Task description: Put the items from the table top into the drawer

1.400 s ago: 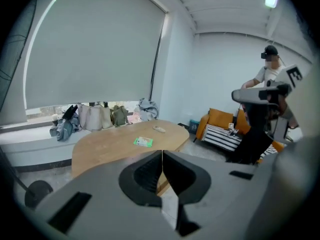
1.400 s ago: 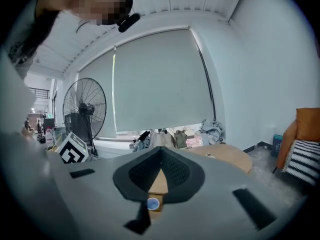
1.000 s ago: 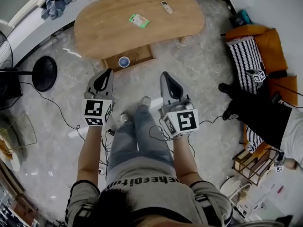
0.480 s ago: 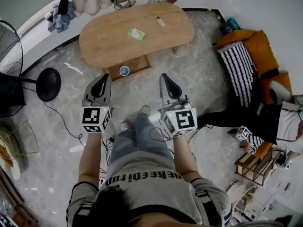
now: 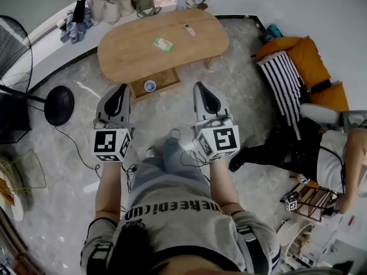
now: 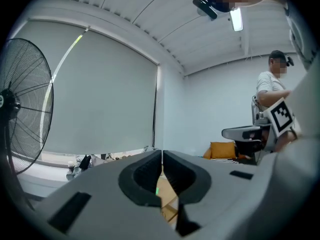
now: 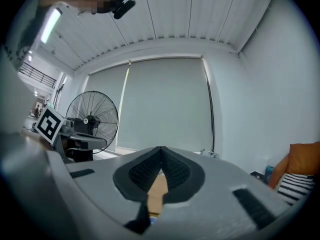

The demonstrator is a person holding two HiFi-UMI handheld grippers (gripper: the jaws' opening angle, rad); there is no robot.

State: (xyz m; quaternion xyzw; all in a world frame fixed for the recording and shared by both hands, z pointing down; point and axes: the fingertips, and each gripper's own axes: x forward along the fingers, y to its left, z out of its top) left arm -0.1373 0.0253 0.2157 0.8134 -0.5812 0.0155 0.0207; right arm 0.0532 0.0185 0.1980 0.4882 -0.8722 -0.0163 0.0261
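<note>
Matt wooden table (image 5: 137, 47), marbled floor (image 5: 241, 102)

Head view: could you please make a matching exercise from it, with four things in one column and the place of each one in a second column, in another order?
Things:
1. green packet
2. remote control
3. small blue round item
4. striped cushion

Places:
A. in the open drawer
B. beside the orange cushion
C. near the middle of the table top
D. on the table top, right of its middle and farther away

Pairs: 1-C; 2-D; 3-A; 4-B.
</note>
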